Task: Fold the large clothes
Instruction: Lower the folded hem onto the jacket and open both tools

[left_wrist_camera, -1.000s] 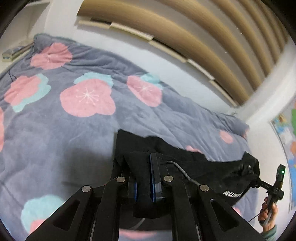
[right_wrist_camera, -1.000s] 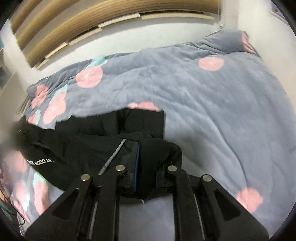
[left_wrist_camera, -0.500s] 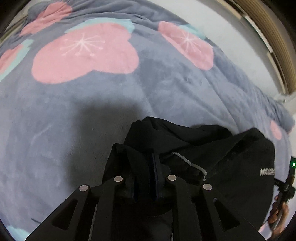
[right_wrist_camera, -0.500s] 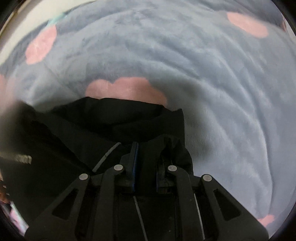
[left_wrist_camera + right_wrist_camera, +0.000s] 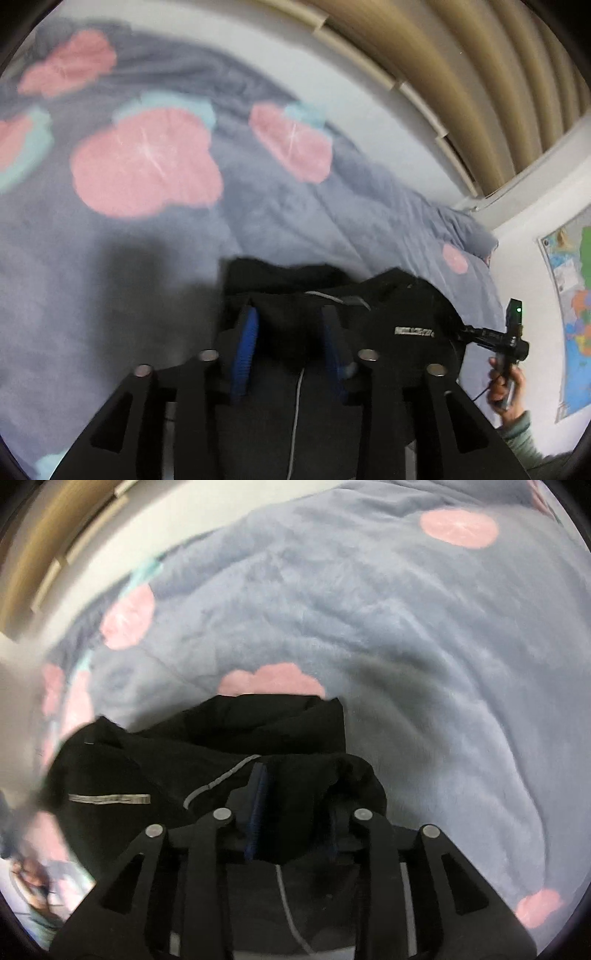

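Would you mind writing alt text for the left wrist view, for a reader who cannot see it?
The left gripper, its blue-padded fingers spread, has a black garment bunched between them over a grey blanket with pink flowers. At the right edge, a hand holds the right gripper at the garment's far end.

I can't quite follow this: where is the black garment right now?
The black garment lies bunched on the flowered blanket, low in both views, between the left gripper and the right gripper.

Left gripper point(image 5: 290, 343) fingers now spread apart, no longer pinching black garment point(image 5: 388, 317). Right gripper point(image 5: 295, 812) same: fingers wide. Both cameras tilted back up from blanket point(image 5: 110, 258); headboard slats point(image 5: 461, 74) back in view.
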Demonstrator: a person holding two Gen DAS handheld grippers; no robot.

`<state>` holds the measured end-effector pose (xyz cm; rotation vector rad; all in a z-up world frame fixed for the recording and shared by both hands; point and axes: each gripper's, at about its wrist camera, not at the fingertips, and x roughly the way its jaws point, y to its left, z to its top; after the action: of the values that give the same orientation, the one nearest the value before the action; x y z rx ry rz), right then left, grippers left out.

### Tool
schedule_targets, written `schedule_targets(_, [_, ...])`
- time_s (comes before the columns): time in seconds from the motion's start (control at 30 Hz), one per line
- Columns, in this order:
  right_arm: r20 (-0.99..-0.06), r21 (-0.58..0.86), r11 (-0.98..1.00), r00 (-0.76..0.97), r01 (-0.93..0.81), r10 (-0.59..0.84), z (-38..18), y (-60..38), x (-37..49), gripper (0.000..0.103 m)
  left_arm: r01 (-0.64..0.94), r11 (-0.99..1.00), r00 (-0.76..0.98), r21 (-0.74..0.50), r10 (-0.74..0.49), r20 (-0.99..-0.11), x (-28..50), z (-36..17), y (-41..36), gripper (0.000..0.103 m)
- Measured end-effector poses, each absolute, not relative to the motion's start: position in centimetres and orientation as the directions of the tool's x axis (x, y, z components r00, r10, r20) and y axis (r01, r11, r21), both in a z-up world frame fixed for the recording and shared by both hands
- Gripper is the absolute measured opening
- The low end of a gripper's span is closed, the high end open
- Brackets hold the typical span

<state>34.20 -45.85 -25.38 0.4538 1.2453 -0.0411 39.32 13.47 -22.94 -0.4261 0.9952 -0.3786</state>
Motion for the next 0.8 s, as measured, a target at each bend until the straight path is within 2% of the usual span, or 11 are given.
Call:
schedule_targets(0.07, [-0.902, 0.361, 0.891, 0.345, 0.276, 0.259, -24.5, -46.4, 33.2, 0.033, 0.123, 0.863, 0.530, -0.490, -0.474, -0.703, 38.3, -21.2, 14.5, 0.064])
schedule_targets(0.17, [-0.893, 0.371, 0.889, 0.366, 0.267, 0.263, -23.3, -46.1, 33.0, 0.048, 0.138, 0.873, 0.545, -0.468, -0.462, -0.700, 37.6, -20.1, 15.0, 0.064])
schedule_targets(0.23, [-0.898, 0.311, 0.914, 0.397, 0.260, 0.193, -22.2, -45.9, 32.2, 0.075, 0.138, 0.878, 0.523, -0.458, -0.457, -0.719, 38.0, -20.8, 14.6, 0.064])
schedule_targets(0.27, [-0.896, 0.289, 0.924, 0.412, 0.252, 0.167, -21.8, -45.8, 32.1, 0.079, 0.140, 0.878, 0.510, -0.458, -0.461, -0.727, 38.3, -21.4, 14.1, 0.064])
schedule_targets(0.5, [-0.903, 0.227, 0.961, 0.404, 0.159, 0.146, -25.3, -45.4, 35.5, 0.079, 0.156, 0.900, 0.401, -0.408, -0.435, -0.806, 43.0, -27.6, 10.4, 0.064])
schedule_targets(0.7, [-0.909, 0.188, 0.975, 0.398, 0.118, 0.127, -28.8, -45.6, 39.0, 0.079, 0.172, 0.884, 0.348, -0.434, -0.467, -0.813, 45.8, -30.9, 10.0, 0.064])
schedule_targets(0.8, [-0.913, 0.246, 0.963, 0.361, 0.114, 0.190, -30.8, -46.3, 40.7, 0.079, 0.175, 0.854, 0.326, -0.490, -0.520, -0.790, 47.1, -32.0, 10.5, 0.064])
